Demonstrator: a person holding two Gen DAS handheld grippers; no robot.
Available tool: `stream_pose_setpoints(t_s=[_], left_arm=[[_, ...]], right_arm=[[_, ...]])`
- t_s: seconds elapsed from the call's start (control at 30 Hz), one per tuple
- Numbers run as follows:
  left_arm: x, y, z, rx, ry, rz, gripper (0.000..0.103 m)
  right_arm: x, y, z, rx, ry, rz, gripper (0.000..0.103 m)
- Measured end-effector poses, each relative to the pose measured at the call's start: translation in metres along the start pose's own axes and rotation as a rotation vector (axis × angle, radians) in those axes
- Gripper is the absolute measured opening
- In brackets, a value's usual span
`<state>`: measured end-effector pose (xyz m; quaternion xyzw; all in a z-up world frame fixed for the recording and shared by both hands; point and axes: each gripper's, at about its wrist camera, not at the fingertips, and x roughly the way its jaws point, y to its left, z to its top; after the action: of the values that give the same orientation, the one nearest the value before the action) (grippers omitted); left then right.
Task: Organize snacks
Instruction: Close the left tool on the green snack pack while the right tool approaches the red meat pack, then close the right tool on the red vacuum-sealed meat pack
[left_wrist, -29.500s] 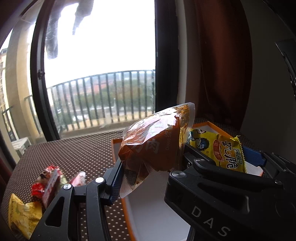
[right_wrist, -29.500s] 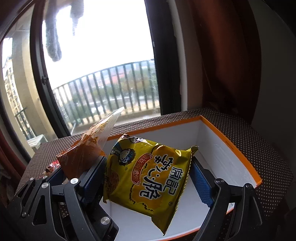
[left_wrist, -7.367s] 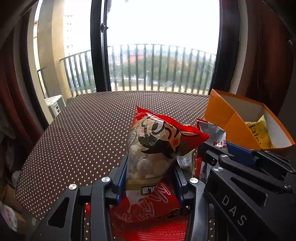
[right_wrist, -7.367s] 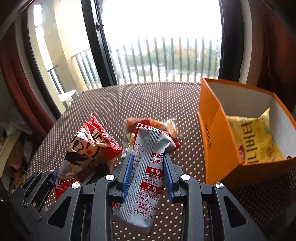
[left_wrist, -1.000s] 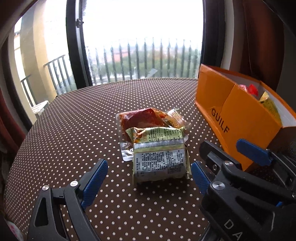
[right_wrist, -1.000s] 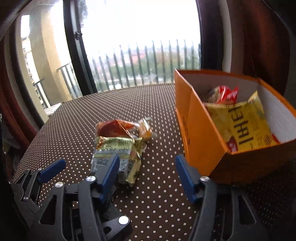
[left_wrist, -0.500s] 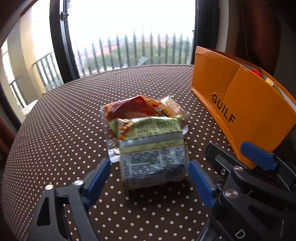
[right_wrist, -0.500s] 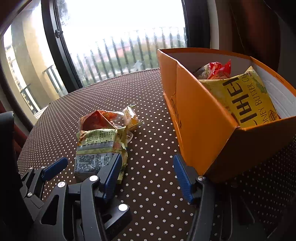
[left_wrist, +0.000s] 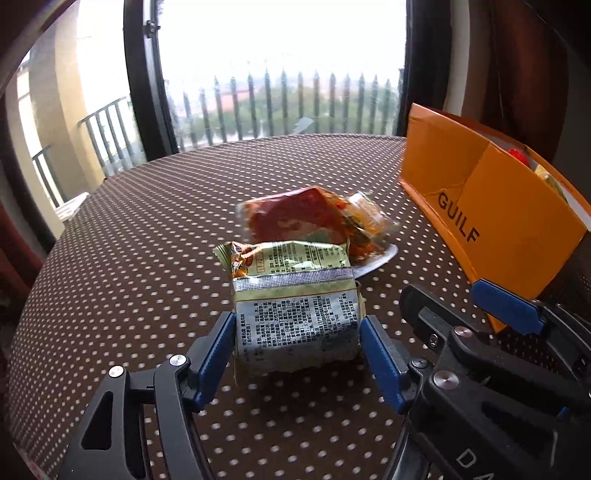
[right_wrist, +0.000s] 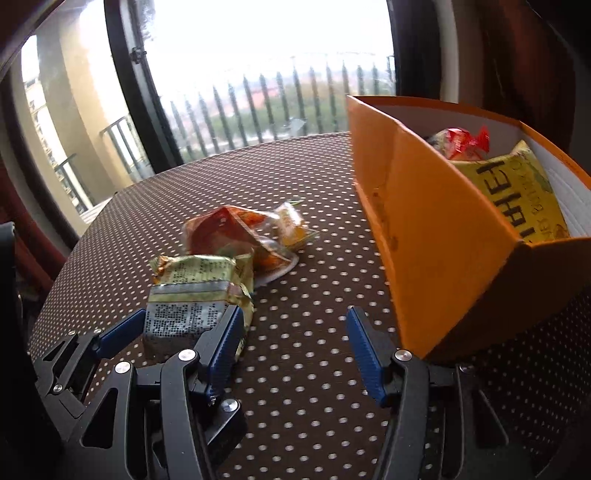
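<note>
Crinkled green-gold foil wraps the snack packet (left_wrist: 295, 314) lying low in the middle of the left wrist picture, its silver seam band and a white panel of tiny print, too small to read, facing up. The left gripper (left_wrist: 297, 354) straddles it, blue pads at both sides and closing in, touching or nearly so. In the right wrist picture the right gripper (right_wrist: 291, 347) sits low in the frame with fingers apart over bare dotted tablecloth (right_wrist: 295, 295), nothing between them. Just behind the green packet lies a clear red-and-orange packet (left_wrist: 306, 221), slightly blurred. At the right stands an orange box (left_wrist: 498, 221) lettered "GUILF", holding a yellow bag (right_wrist: 517, 195) marked "BUTTER" and a red packet (right_wrist: 461, 142).
</note>
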<state>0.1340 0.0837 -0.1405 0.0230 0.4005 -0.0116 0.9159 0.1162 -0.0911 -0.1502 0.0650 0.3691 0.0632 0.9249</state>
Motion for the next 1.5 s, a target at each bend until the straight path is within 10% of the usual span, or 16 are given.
stream_pose_setpoints(t_s=[0.33, 0.43, 0.57, 0.7, 1.07, 1.17, 1.5], left_arm=[[-0.008, 0.029, 0.011, -0.059, -0.028, 0.068, 0.047], [-0.004, 0.034, 0.011, -0.072, -0.006, 0.055, 0.051], [-0.005, 0.029, 0.011, -0.056, -0.006, 0.024, 0.084], [-0.008, 0.018, 0.010, -0.036, -0.014, 0.000, 0.089], [0.017, 0.008, 0.011, -0.063, 0.062, -0.049, 0.096], [0.026, 0.010, 0.010, -0.075, 0.091, -0.038, 0.079], [0.017, 0.028, 0.016, -0.104, 0.066, 0.008, 0.075]], right_arm=[[0.005, 0.033, 0.019, -0.067, -0.010, 0.076, 0.068], [0.015, 0.041, 0.026, -0.097, 0.019, 0.082, 0.068], [0.020, 0.038, 0.029, -0.077, 0.035, 0.072, 0.068], [0.021, 0.031, 0.033, -0.070, 0.035, 0.058, 0.072], [0.039, 0.014, 0.034, -0.047, 0.065, 0.059, 0.080], [0.045, 0.011, 0.033, -0.051, 0.075, 0.063, 0.080], [0.051, 0.032, 0.043, -0.084, 0.069, 0.104, 0.080]])
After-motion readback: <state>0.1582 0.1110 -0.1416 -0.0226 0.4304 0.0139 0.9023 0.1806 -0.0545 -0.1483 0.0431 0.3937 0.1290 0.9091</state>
